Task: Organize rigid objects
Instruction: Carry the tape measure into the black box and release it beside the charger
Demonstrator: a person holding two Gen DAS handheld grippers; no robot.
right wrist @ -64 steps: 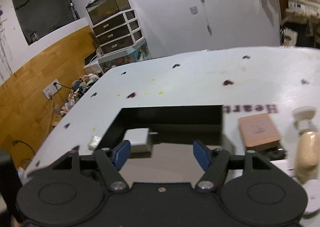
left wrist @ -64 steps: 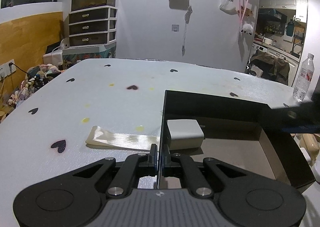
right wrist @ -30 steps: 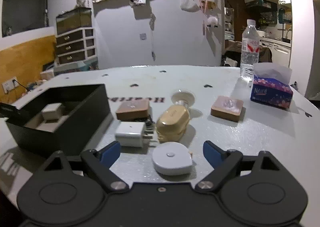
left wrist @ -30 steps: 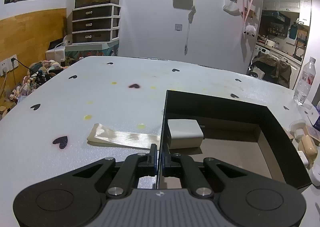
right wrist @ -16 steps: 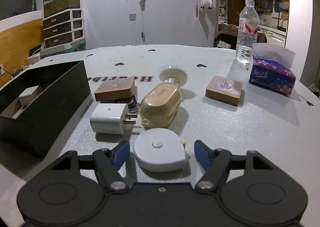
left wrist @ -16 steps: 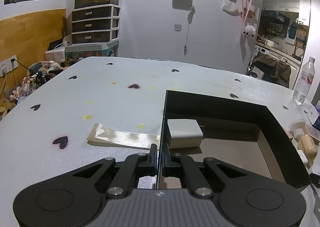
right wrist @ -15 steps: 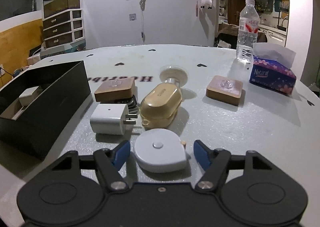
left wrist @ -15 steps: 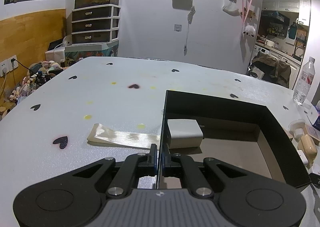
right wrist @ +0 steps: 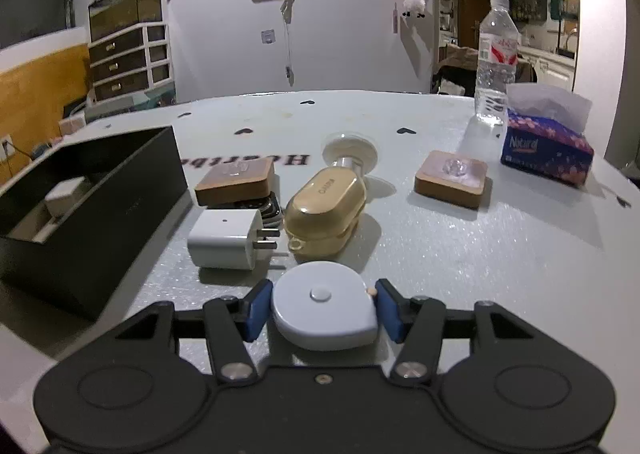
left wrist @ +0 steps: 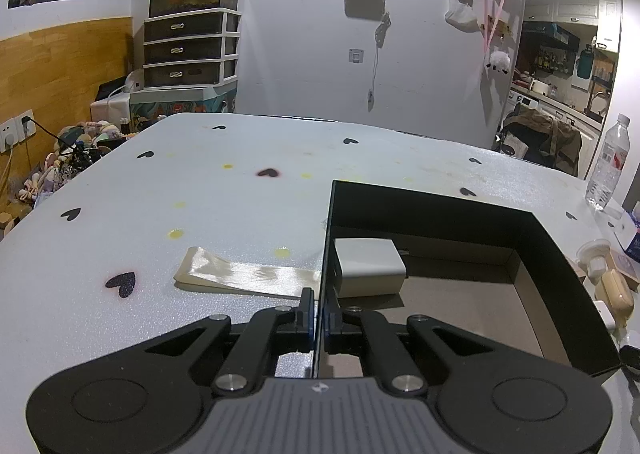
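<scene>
The white round case [right wrist: 325, 309] is bracketed by the right gripper [right wrist: 322, 308], contact uncertain; its curved sides could slip toward the charger [right wrist: 226, 240] at 11 o'clock. The box wall [left wrist: 325, 254] is pinched by the closed left gripper [left wrist: 318, 314].

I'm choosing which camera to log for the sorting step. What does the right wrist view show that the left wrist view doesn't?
Only the right wrist view shows the right gripper closing around the round white tape measure, plus the tissue box. Only the left wrist view shows the left gripper clamped on the black box's wall and the glossy cream strip. Both show the black box, the white charger inside it and the water bottle.
</scene>
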